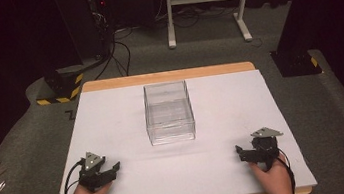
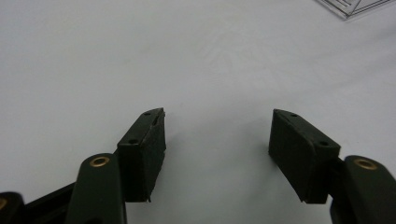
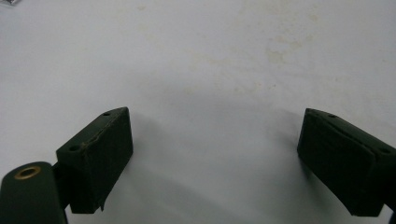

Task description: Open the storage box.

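Observation:
A clear plastic box [image 1: 169,111] stands empty in the middle of the white table mat [image 1: 221,105]. My left gripper [image 1: 110,169] rests on the mat near the front left, held by a hand, its jaws wide apart with nothing between them. In the left gripper view the left gripper [image 2: 217,135] hovers over bare mat, and a corner of the clear box [image 2: 355,5] shows at the top right. My right gripper [image 1: 241,151] rests near the front right, also open and empty. The right gripper view shows the right gripper [image 3: 215,135] above stained white mat.
The mat lies on a wooden table [image 1: 167,76] with its edge visible at the back. Beyond it stand a white frame [image 1: 205,2], cables on the floor [image 1: 118,48] and a yellow-black striped base [image 1: 60,89]. Dark stands flank the table.

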Motion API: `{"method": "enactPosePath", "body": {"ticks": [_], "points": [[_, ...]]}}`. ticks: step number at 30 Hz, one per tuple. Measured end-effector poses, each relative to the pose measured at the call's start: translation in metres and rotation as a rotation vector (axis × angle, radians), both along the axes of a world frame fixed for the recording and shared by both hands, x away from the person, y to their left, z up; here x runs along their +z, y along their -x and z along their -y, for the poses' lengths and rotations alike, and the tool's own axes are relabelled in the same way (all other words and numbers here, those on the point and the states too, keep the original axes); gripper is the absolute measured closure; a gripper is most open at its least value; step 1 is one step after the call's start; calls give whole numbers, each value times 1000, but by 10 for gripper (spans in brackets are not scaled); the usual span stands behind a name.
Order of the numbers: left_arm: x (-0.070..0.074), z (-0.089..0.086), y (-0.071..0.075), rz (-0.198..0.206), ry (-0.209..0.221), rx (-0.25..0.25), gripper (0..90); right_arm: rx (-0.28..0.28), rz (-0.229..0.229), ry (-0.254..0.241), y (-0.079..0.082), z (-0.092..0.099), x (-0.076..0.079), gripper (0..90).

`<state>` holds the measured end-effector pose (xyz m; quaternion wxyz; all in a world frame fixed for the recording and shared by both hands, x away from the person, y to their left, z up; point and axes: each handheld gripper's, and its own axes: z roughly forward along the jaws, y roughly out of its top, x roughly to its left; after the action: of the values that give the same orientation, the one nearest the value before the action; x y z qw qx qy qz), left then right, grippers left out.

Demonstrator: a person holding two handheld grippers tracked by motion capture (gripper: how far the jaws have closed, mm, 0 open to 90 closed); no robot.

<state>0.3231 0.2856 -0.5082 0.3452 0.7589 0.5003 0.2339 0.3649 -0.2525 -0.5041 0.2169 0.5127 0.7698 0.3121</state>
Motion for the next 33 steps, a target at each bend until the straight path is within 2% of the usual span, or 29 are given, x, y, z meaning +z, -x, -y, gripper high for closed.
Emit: {"method": "enactPosePath", "body": {"ticks": [16, 22, 29, 33], "points": [[0, 0, 0, -2, 1, 2, 364, 3, 3, -1, 0, 0, 0, 103], [1, 0, 0, 1, 2, 17, 406, 2, 3, 1, 0, 0, 0, 103], [2, 2, 1, 15, -32, 26, 409, 1, 1, 0, 0, 0, 0, 104], [3, 6, 1, 12, -16, 25, 416, 2, 3, 1, 0, 0, 0, 104]]}}
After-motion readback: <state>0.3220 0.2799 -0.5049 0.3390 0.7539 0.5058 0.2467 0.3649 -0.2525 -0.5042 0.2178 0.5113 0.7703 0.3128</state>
